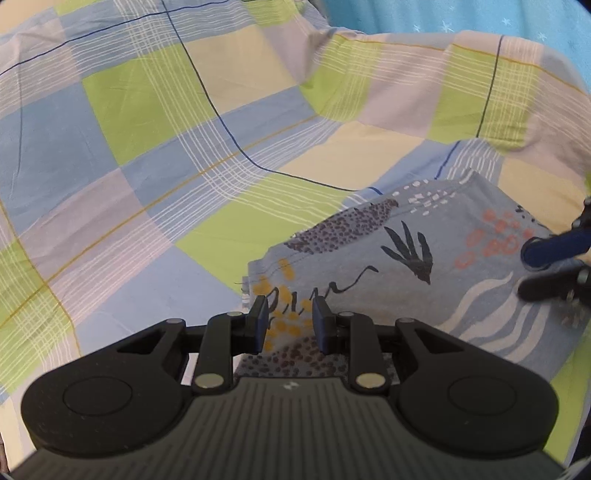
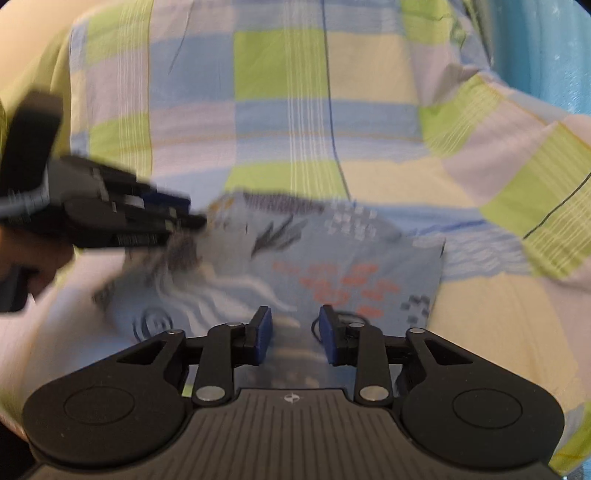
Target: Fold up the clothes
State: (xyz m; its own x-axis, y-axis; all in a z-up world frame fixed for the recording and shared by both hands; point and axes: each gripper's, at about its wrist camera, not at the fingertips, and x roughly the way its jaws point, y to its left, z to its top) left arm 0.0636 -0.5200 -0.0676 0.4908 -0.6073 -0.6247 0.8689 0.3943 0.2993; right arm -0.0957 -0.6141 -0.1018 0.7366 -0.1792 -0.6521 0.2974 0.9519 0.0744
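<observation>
Okay, both the left gripper [image 1: 288, 323] and right gripper [image 2: 295, 334] hang released over the folded patterned garment [image 1: 406, 258], its near edge between each pair of jaws on the checked bedsheet [image 1: 147, 147]; I'd pinch all layers squarely before folding.

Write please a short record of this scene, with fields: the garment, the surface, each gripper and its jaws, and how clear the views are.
garment: patterned light-blue garment, lying folded and fairly flat
surface: checked bed sheet in green, blue, cream and lilac, wrinkled behind the garment
left gripper: jaws open, over the garment's near corner with orange dots, holding nothing
right gripper: jaws open, over the garment's near edge, holding nothing
background: turquoise fabric with stars
view clarity: left wrist sharp; right wrist blurred by motion
</observation>
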